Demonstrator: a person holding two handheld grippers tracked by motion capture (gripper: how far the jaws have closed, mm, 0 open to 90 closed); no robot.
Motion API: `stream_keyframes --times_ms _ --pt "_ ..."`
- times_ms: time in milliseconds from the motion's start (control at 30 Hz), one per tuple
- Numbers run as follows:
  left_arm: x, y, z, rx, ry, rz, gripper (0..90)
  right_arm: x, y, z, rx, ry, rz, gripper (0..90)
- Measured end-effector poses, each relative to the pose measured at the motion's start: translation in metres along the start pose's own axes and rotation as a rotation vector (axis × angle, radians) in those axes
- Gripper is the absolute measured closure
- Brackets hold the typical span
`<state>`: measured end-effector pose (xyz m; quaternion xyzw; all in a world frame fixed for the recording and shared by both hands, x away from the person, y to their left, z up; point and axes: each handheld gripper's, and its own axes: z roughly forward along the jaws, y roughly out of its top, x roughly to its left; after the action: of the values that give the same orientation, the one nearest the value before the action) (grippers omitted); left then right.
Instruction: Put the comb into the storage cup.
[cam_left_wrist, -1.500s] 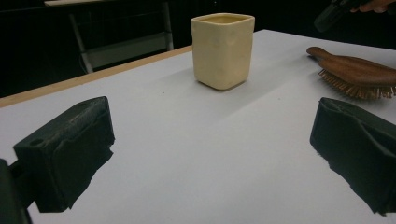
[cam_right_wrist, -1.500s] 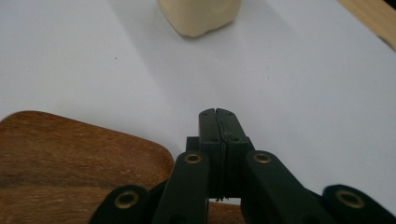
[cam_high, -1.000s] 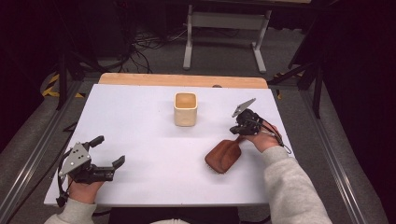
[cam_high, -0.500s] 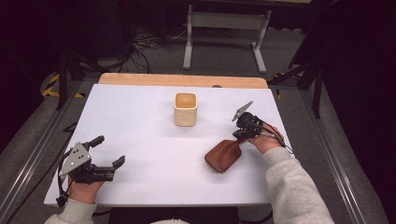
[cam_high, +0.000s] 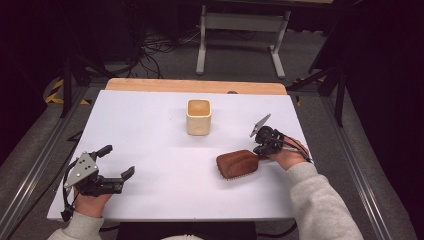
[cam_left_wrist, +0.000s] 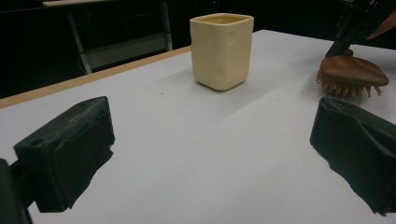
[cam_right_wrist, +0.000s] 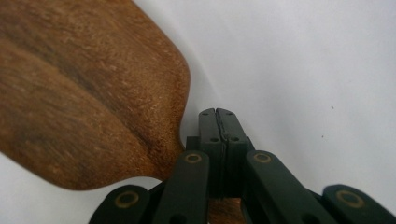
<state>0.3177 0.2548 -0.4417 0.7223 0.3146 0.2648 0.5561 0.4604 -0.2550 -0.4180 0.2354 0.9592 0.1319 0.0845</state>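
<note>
From above, the wooden hairbrush (cam_high: 238, 164) lay at four o'clock from the cream cup (cam_high: 198, 116), head toward nine o'clock, handle toward three. The left gripper view revealed its bristles facing down. The right gripper (cam_right_wrist: 217, 122) was clamped on the handle; the left gripper (cam_high: 116, 160) gaped, holding nothing.
</note>
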Motion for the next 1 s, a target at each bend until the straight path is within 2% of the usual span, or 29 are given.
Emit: stream_keyframes --times_ms 333,633,1000 --pt "0.0 -0.001 0.001 -0.008 0.005 -0.002 0.5 0.009 -0.013 -0.006 0.013 0.016 0.006 90.0" --pt "0.0 -0.001 0.002 -0.006 0.003 -0.002 0.5 0.016 -0.024 -0.009 0.039 0.058 0.008 90.0" --pt "-0.001 -0.002 0.003 -0.007 0.003 -0.01 0.5 0.033 -0.037 -0.014 0.027 0.086 0.002 89.9"
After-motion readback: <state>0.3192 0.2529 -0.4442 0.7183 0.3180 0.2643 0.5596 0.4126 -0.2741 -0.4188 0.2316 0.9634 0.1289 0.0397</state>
